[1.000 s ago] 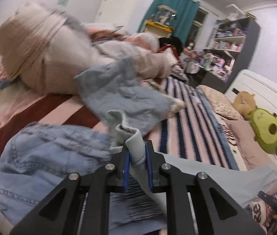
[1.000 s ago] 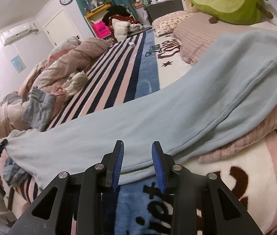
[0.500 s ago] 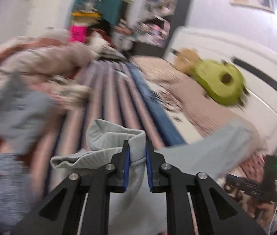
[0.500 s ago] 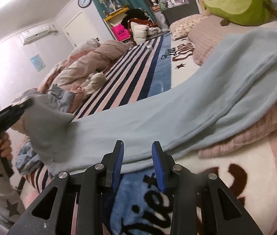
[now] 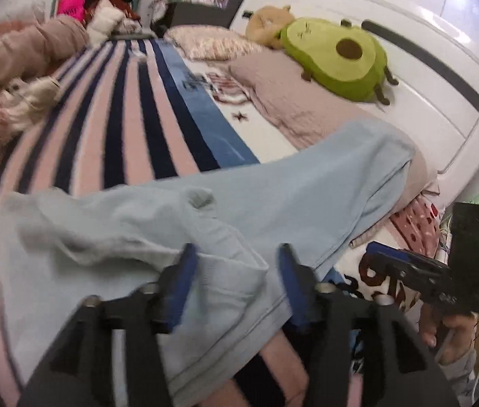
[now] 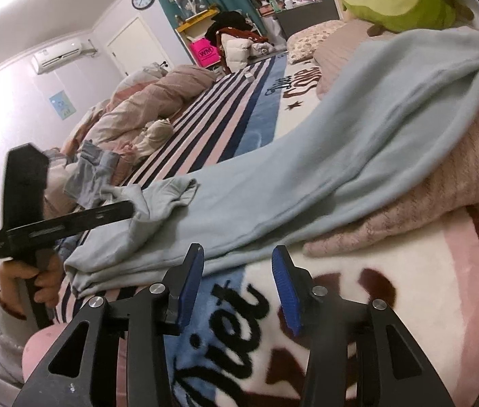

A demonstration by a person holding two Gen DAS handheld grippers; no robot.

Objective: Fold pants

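Light blue pants (image 5: 273,196) lie stretched across the striped bed, the leg ends up on a pink pillow (image 5: 293,101), the waist end bunched near me. My left gripper (image 5: 236,264) is open just above the crumpled waist end, holding nothing. In the right wrist view the pants (image 6: 358,142) run from the pillow at the right to the rumpled waist at the left. My right gripper (image 6: 237,268) is open and empty over the blanket, just short of the pants' near edge. The left gripper (image 6: 70,220) shows there at the waist end.
A striped blanket (image 5: 131,129) covers the bed. A green avocado plush (image 5: 337,57) lies by the white headboard (image 5: 425,78). A heap of bedding and clothes (image 6: 144,115), with denim (image 6: 93,173), lies on the far side. Shelves and a door stand beyond.
My left gripper carried the waist end over toward the legs, then opened and let it drop on the pants. The right gripper stayed open and barely moved.
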